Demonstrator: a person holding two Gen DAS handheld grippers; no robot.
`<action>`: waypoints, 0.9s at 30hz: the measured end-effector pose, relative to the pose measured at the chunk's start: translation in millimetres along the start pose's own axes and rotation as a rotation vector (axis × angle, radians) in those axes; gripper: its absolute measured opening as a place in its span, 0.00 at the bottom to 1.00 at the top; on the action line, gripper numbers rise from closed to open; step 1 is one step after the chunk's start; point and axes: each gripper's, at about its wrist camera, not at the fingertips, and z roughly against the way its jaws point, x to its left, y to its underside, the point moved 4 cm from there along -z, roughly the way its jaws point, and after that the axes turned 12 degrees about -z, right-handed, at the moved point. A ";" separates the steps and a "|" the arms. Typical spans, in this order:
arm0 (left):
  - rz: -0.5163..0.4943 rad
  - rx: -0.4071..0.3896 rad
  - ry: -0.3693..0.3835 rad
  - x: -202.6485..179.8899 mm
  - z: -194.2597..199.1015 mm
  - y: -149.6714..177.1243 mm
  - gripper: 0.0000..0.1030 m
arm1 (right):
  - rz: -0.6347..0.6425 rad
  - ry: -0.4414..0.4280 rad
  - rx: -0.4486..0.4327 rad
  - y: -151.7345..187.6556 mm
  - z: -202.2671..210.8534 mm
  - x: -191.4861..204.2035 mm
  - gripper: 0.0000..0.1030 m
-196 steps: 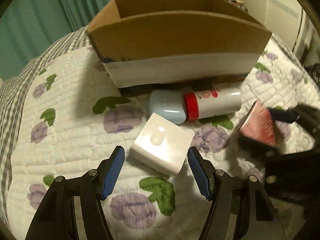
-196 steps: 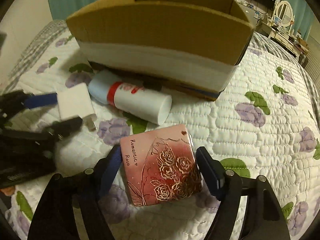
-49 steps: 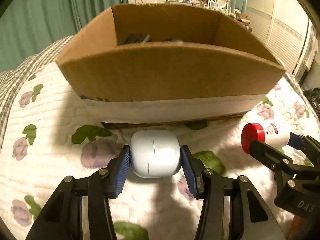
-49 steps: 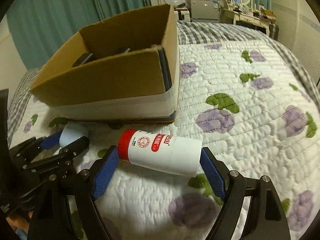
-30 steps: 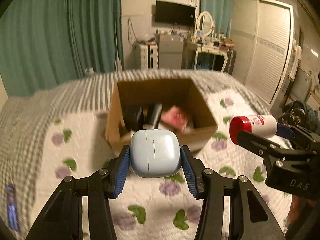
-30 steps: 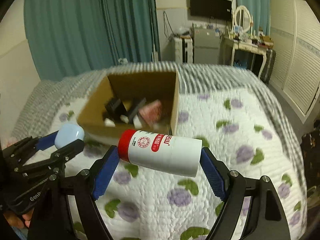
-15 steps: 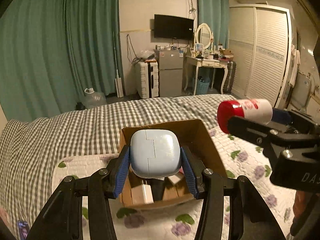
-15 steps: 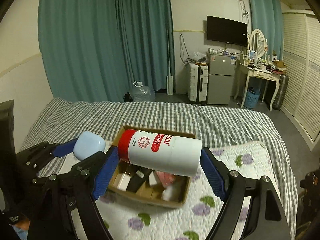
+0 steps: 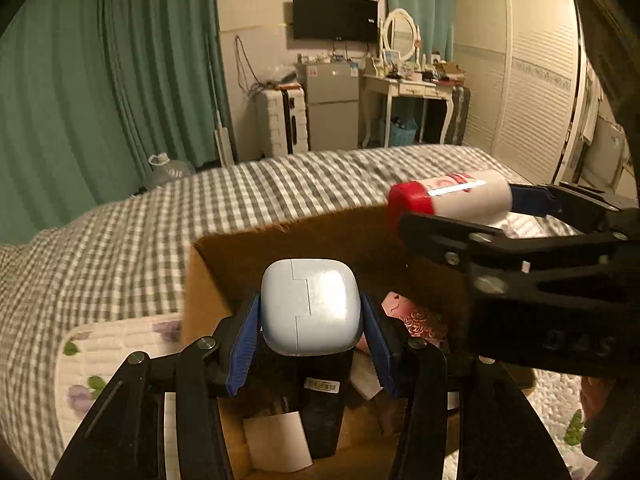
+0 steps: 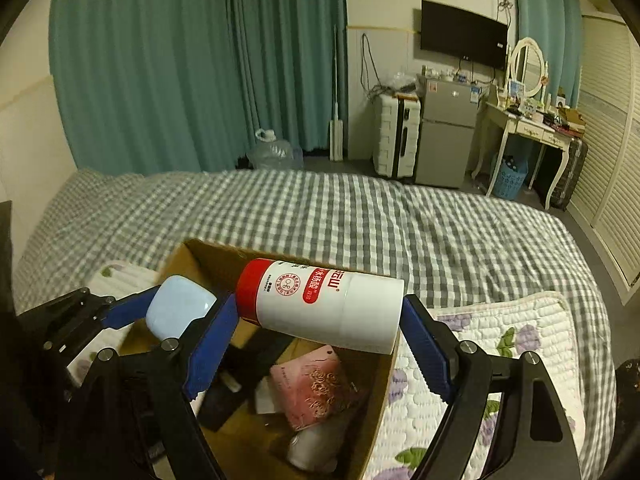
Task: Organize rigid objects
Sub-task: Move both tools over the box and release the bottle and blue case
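Smooth, faintly glossy pale-blue plastic case (image 9: 310, 306). Glossy white plastic bottle (image 10: 328, 306), red cap. Matt brown corrugated cardboard box (image 9: 208, 280). Soft quilted cloth bedspread (image 10: 500, 344) over checked woven sheet (image 10: 340, 216). Matt black plastic claws, ribbed blue rubbery pads (image 10: 426, 350).

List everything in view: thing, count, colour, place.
earbud case: 1, pale blue, in left gripper above box
bottle: 1, white with red cap, in right gripper above box
cardboard box: 1, brown, on bed
rose box: 1, pink, inside box
black device: 1, black, inside box
quilt: 1, white with purple flowers, under box
bedspread: 1, grey-white check, on bed
left gripper: black, blue pads
right gripper: black, blue pads
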 end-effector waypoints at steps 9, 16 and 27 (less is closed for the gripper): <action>-0.003 0.068 0.022 -8.9 -21.8 20.3 0.49 | -0.028 0.006 0.042 12.7 -27.8 -9.9 0.79; 0.077 0.089 0.042 -6.0 -17.3 23.7 0.55 | -0.060 -0.022 0.069 19.6 -23.7 -9.0 0.87; 0.083 -0.023 -0.047 -0.7 63.6 -29.5 0.64 | -0.069 0.026 -0.097 -25.8 70.1 -18.2 0.94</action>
